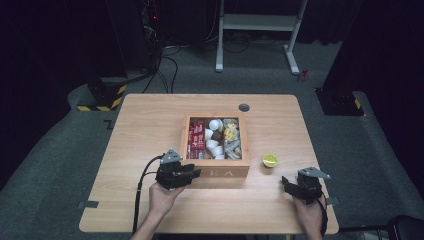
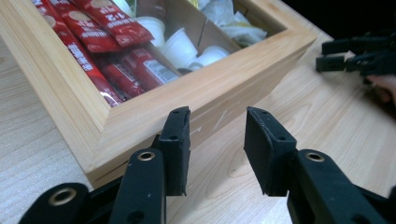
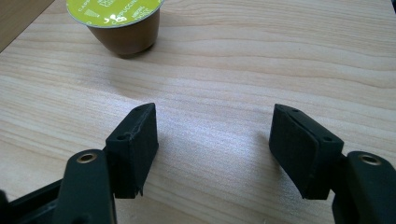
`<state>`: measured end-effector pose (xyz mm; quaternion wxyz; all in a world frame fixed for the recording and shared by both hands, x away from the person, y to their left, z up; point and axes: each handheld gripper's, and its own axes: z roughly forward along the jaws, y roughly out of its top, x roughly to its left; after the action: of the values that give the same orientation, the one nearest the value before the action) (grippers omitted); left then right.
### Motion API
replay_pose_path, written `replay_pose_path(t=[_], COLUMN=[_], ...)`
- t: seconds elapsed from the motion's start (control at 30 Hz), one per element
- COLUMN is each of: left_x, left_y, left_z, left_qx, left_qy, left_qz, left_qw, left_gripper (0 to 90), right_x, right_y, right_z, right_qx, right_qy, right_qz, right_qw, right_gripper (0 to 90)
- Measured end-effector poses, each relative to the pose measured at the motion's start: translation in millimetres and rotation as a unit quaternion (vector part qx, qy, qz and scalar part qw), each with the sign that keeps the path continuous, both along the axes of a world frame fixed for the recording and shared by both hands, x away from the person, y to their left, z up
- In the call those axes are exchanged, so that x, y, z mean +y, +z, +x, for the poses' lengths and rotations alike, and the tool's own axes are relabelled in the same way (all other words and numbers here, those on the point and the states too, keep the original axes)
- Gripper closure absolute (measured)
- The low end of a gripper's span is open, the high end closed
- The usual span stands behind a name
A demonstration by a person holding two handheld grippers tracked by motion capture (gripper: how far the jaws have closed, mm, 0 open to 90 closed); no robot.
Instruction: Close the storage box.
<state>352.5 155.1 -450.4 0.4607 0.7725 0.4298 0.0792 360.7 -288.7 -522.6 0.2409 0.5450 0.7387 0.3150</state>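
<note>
A wooden box (image 1: 216, 171) stands mid-table, divided into compartments. It holds red sachets (image 1: 196, 138), white cups (image 1: 212, 137) and pale packets (image 1: 231, 140). A brown capsule with a lime-green lid (image 1: 270, 160) sits on the table right of the box. My left gripper (image 1: 196, 173) is at the box's front left corner, open and empty. In the left gripper view its jaws (image 2: 217, 119) face the box's front wall (image 2: 210, 93), with the red sachets (image 2: 107, 28) beyond. My right gripper (image 1: 286, 181) rests near the front right, open and empty. Ahead of its jaws (image 3: 215, 114) stands the capsule (image 3: 119, 21).
The table (image 1: 150, 120) has a round grommet hole (image 1: 244, 107) behind the box. A white frame (image 1: 257, 22) and cables lie on the floor beyond. The right gripper (image 2: 355, 56) appears far off in the left gripper view.
</note>
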Motion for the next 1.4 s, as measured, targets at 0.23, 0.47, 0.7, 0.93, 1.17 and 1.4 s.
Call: replay_pose_path(t=[0.23,0.47,0.7,0.93,1.17,1.4], left_x=[13.3,25.7,33.7,47.2,57.2,59.0], left_y=[11.0,14.9,17.4,18.2,19.0,16.6], left_z=[0.6,4.5,3.0,-0.9,-3.0,-2.8], left_qx=[-0.011,-0.021,-0.042,-0.053,-0.059,-0.061], left_qy=[0.022,0.039,0.065,0.091,0.107,0.107], left_qz=[-0.009,-0.006,0.004,0.005,0.007,0.02], left_qw=[0.9997,0.999,0.997,0.9944,0.9925,0.9922], left_gripper=[59.1,57.9,56.9,53.9,52.2,49.6], right_x=[0.2,0.3,0.5,0.5,0.4,0.7], right_y=[0.0,0.1,0.1,0.1,0.1,0.0], right_z=[0.3,0.6,0.6,0.7,0.7,0.5], right_qx=[0.001,0.002,0.002,0.002,0.002,0.001], right_qy=[0.001,0.003,0.003,0.003,0.004,0.004], right_qz=[0.001,0.001,0.001,0.001,0.001,0.001], right_qw=[1.0,1.0,1.0,1.0,1.0,1.0], right_gripper=[32.2,32.1,32.1,32.1,32.1,31.9])
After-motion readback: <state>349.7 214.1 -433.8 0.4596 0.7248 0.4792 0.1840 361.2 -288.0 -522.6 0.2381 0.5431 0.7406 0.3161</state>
